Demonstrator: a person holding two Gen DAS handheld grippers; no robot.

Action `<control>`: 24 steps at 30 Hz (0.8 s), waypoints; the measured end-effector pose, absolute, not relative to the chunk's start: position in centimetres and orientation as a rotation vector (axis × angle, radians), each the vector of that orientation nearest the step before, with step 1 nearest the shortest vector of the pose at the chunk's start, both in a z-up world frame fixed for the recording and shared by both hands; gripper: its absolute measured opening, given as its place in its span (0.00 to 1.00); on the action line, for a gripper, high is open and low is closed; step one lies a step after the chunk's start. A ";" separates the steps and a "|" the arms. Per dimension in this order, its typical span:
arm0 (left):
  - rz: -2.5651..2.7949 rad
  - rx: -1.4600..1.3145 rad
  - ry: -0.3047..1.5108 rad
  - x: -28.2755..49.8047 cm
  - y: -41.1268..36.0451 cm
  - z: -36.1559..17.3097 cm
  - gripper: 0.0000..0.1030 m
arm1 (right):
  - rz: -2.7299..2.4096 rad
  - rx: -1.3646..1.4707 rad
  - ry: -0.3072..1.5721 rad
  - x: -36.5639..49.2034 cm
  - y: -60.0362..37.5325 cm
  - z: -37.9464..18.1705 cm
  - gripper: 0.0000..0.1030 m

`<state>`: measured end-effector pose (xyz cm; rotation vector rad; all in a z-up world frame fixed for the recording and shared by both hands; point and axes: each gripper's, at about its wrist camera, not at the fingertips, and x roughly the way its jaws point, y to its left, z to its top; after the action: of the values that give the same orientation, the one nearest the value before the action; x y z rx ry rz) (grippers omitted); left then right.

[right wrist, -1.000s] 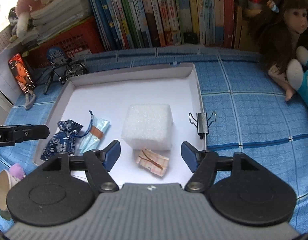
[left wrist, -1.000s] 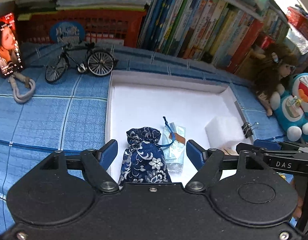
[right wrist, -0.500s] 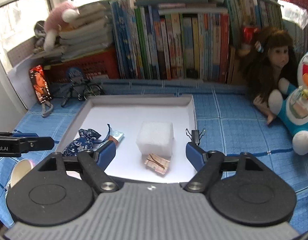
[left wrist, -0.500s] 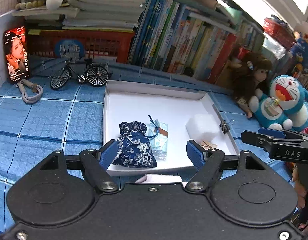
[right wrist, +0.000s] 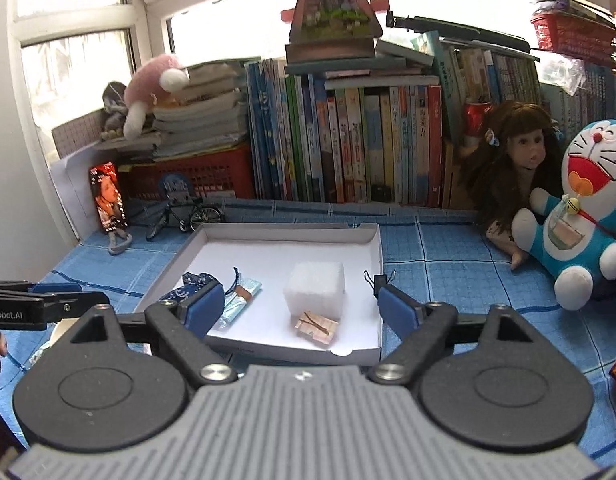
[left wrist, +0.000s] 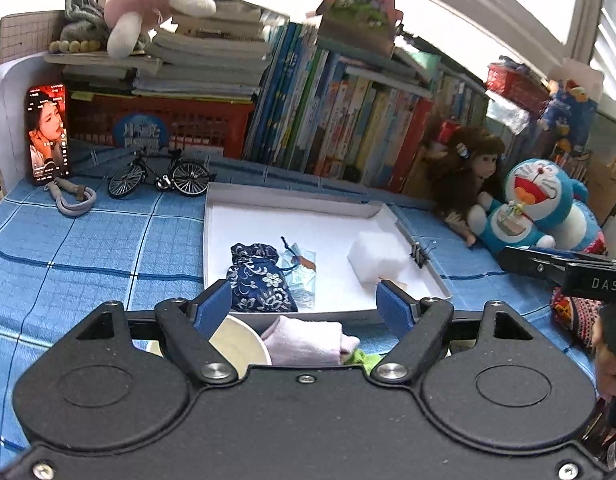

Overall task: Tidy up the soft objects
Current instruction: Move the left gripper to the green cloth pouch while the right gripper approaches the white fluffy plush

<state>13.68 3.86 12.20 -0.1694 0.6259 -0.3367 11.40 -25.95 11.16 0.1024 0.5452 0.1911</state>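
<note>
A white tray (left wrist: 291, 200) lies on the blue checked cloth. In it are a blue flowered pouch (left wrist: 259, 280), a tissue packet (left wrist: 303, 276), a white foam cube (right wrist: 314, 288) and a folded pink note (right wrist: 318, 326). My left gripper (left wrist: 303, 308) hovers short of the tray's near edge, its jaws opening with nothing between them. Just under it lie a paper cup (left wrist: 235, 344) and a folded pink cloth (left wrist: 303, 338). My right gripper (right wrist: 299, 308) hangs before the tray's near right corner, jaws also opening and empty.
A binder clip (right wrist: 378, 280) sits on the tray's right rim. A blue cat plush (right wrist: 584, 208) and a long-haired doll (right wrist: 516, 160) sit at the right. Books and a red basket (left wrist: 167, 116) line the back, with a toy bicycle (left wrist: 159, 174) and a phone (left wrist: 47, 136) at the left.
Both grippers pulled back from the tray and tipped upward, so the shelf and window now show. The cup and pink cloth came into the left wrist view. The right jaws spread wider.
</note>
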 end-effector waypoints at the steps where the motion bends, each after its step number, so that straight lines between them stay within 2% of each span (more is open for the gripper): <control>1: -0.348 -0.181 0.609 12.9 4.0 12.0 0.76 | 0.194 0.105 0.530 10.8 -26.1 11.0 0.89; 6: -0.372 -0.187 0.549 9.7 4.4 10.9 0.76 | 0.182 0.065 0.449 7.9 -26.0 9.9 0.91; 14: -0.322 -0.127 0.498 6.2 4.5 9.2 0.81 | 0.184 0.001 0.379 4.2 -25.6 8.0 1.00; 24: -0.241 -0.104 0.470 4.0 5.3 7.2 0.85 | 0.153 -0.059 0.348 1.8 -25.1 5.4 1.00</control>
<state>3.95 5.32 7.23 -0.1039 0.4698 -0.2415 1.80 -25.10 5.40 -0.0587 0.3484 0.1526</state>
